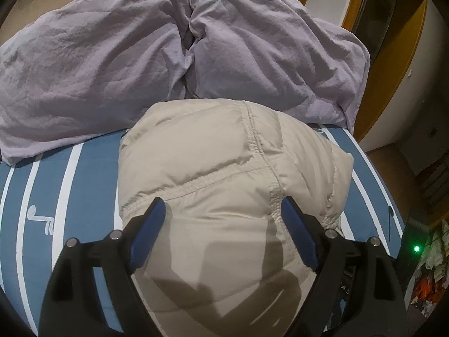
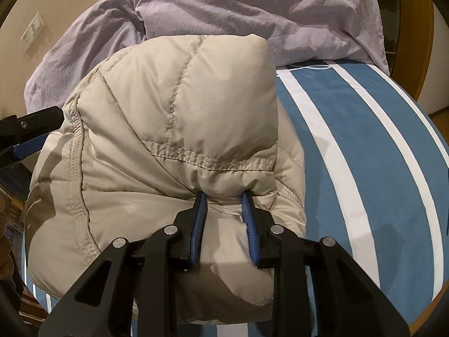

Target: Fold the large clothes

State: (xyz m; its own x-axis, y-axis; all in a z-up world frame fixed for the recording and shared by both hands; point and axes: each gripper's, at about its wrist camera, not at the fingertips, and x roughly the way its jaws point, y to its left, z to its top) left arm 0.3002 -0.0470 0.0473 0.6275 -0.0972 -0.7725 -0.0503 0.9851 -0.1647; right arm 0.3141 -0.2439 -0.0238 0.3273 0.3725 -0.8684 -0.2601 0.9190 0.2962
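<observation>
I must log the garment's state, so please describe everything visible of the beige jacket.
The jacket is a beige quilted puffer of smooth, slightly shiny fabric with stitched seams. It lies folded into a thick bundle on the blue, white-striped sheet, its far side against the lilac duvet. The right claw pinches a fold of its upper layer. The left claw stands open over it, a finger on each side; whether its pads touch cannot be told.

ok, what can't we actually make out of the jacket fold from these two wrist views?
- Beige puffer jacket, left wrist view: its near edge is hidden behind the open left gripper and cut off by the frame bottom.
- Right wrist view: the fabric pinched in the right gripper hides whether it holds one layer or several.
- Sleeves: none visible in either view, tucked under or folded in.
- Lilac duvet: cut off by the top edge.
</observation>
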